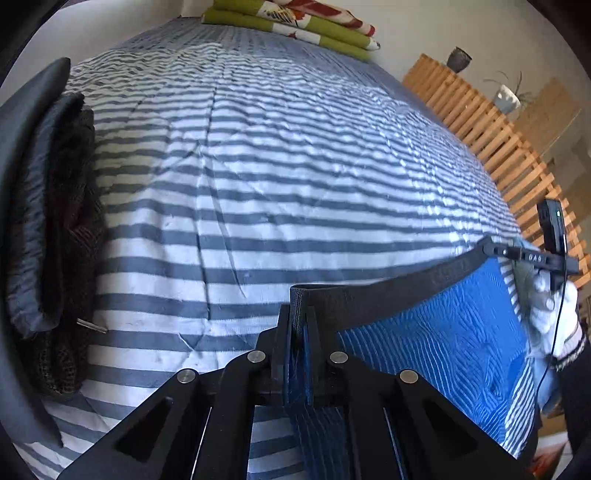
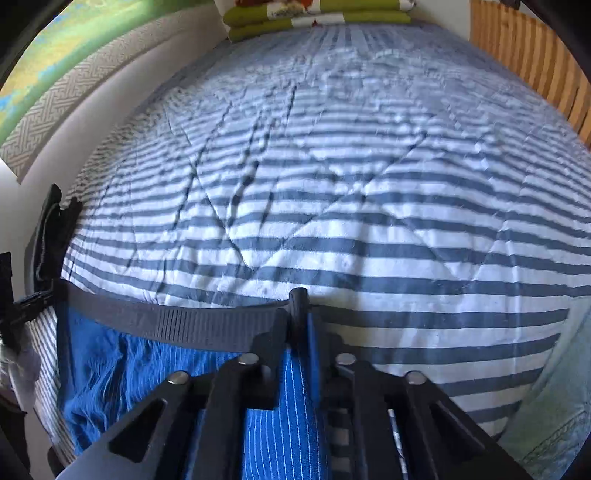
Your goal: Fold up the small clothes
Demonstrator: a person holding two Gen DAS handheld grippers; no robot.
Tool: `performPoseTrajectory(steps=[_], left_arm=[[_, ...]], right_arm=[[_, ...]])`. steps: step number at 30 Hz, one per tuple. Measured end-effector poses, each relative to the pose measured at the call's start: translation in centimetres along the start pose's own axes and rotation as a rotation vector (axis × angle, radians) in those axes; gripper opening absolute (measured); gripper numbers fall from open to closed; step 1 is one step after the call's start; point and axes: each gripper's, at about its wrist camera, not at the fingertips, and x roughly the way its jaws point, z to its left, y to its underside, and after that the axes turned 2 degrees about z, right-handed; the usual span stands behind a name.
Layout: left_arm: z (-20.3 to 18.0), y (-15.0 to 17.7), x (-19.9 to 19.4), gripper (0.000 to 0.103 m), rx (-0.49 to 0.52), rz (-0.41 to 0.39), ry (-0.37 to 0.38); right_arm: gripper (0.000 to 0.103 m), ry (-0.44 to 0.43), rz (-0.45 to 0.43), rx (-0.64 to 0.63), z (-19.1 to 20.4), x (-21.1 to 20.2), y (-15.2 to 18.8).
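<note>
Our left gripper (image 1: pixel 300 325) is clamped tight on one end of the dark waistband of the blue striped shorts (image 1: pixel 443 339), and our right gripper (image 2: pixel 304 317) pinches the other end, jaws narrowly parted around the fabric. The shorts hang stretched between them, just above the striped bedcover (image 1: pixel 277 166). A dark clothes pile (image 1: pixel 55 221) lies at the bedcover's left edge; folded green blankets (image 2: pixel 317 18) sit at its far end.

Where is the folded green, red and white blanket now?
In both wrist views, the folded blanket lies at the far end of the striped bed cover, against the wall.
</note>
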Motion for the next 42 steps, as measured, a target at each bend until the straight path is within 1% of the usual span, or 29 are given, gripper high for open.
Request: performPoseTrajectory(steps=[2,4,5,7,8,10,11,12,13,14,16,17,19,22,25,27,29,30,32,34,37,40,41,42], left_arm=[[0.4,0.2,0.1,0.005,-0.01,-0.002,0.016],[1.3,0.4,-0.1,0.005,-0.018,-0.005,0.02],[1.6,0.5,-0.2,0.005,-0.025,-0.004,0.025],[1.7,0.5,-0.2,0.005,-0.031,-0.003,0.026],[1.6,0.4,0.1,0.009,-0.022,0.006,0.01],[0.9,0.3,0.3,0.014,0.015,0.018,-0.059],[0.6,0.4,0.0,0.019,0.035,0.011,-0.099],[0.1,0.4,-0.5,0.021,0.053,0.001,-0.15],[-0.4,0.6,-1.0,0.022,0.072,-0.01,-0.185],[-1.1,0.9,-1.9,0.023,0.099,-0.025,-0.213],[-2.5,1.5,-3.6,0.024,0.13,-0.04,-0.208],[-3.3,2.0,-4.3,0.028,0.142,-0.044,-0.197],[-6.0,3.4,-5.8,0.03,0.197,-0.045,-0.166],[-10.5,5.6,-6.8,0.03,0.309,-0.036,-0.157],[-16.0,8.0,-6.6,0.034,0.381,-0.017,-0.054],[-20.2,9.5,-5.5,0.036,0.444,-0.003,0.006],[-23.8,10.4,-3.8,0.039,0.485,0.036,0.073],[-25.9,10.7,-2.7,0.039,0.51,0.054,0.1],[-29.2,11.1,-0.8,0.04,0.529,0.067,0.121],[-32.8,11.0,1.6,0.04,0.547,0.094,0.157],[-37.3,11.2,4.1,0.041,0.588,0.092,0.146],[-40.5,10.7,6.6,0.05,0.605,0.093,0.128],[-41.2,10.7,7.5,0.05,0.612,0.102,0.113],[-42.1,10.9,8.7,0.05,0.622,0.115,0.083]], right_arm=[[0.044,-0.022,-0.029,0.022,-0.8,-0.3,0.3],[0.046,-0.08,-0.045,0.059,-1.9,-0.7,0.8],[0.046,-0.103,-0.051,0.078,-2.6,-0.8,1.0],[0.046,-0.11,-0.053,0.104,-3.4,-0.7,1.2],[0.046,-0.124,-0.05,0.111,-3.5,-0.6,1.3],[0.045,-0.102,-0.058,0.105,-2.9,-0.3,1.3],[0.036,-0.078,-0.054,0.09,-2.4,-0.1,1.3],[0.032,-0.054,-0.044,0.068,-1.6,0.1,1.2],[0.031,-0.028,-0.039,0.041,-0.7,0.1,1.2],[0.031,-0.029,-0.035,0.033,-0.4,-0.2,1.3],[0.031,-0.054,-0.034,0.053,-0.6,-1.2,1.6],[0.031,-0.063,-0.035,0.075,-0.9,-1.9,1.9],[0.031,-0.087,-0.035,0.091,-1.4,-3.3,2.9],[0.031,-0.083,-0.029,0.113,-2.1,-4.9,4.8],[0.031,-0.09,-0.04,0.134,-2.9,-6.9,7.1],[0.031,-0.103,-0.058,0.141,-3.5,-8.4,8.4],[0.031,-0.095,-0.074,0.158,-4.2,-9.8,9.5],[0.031,-0.084,-0.079,0.174,-4.7,-10.5,10.1],[0.031,-0.07,-0.094,0.196,-5.4,-11.6,11.0],[0.031,-0.041,-0.11,0.211,-6.3,-12.9,11.8],[0.031,-0.02,-0.125,0.22,-7.5,-14.3,12.7],[0.031,-0.026,-0.14,0.234,-9.0,-15.6,13.6],[0.031,-0.025,-0.142,0.238,-9.4,-15.9,13.8],[0.031,-0.025,-0.143,0.243,-9.8,-16.0,14.0]])
